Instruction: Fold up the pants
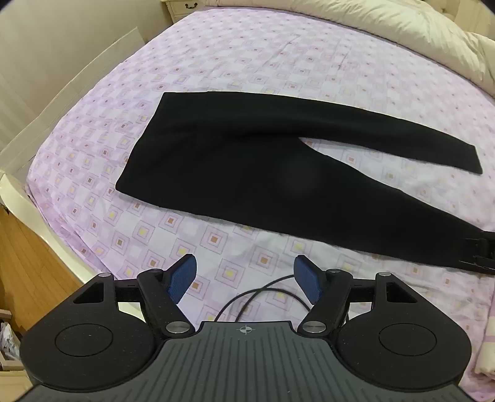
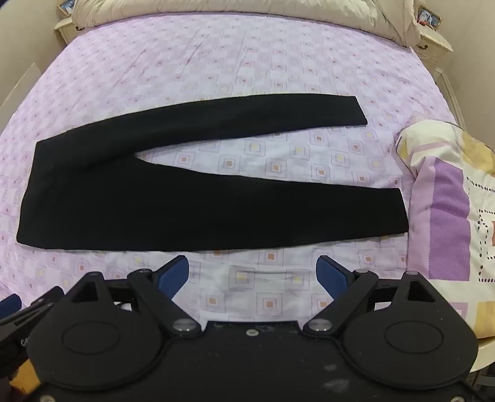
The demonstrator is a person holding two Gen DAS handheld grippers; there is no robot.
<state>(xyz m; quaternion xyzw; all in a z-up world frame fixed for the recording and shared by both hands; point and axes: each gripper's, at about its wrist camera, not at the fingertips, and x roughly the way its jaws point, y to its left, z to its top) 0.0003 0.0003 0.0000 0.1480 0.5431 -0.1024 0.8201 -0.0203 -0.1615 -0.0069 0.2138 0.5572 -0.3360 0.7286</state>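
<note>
A bed with a lilac checked sheet fills the room, cream duvet at its far edge, wooden floor beside its left edge.

Your left gripper hangs over the lilac checked bedsheet with its blue pads spread wide and nothing between them. The black pants lie flat just ahead of the fingertips, waistband off to the left, both legs running right. A black cable loops on the sheet right under the jaws. A cream duvet is bunched far ahead.
</note>
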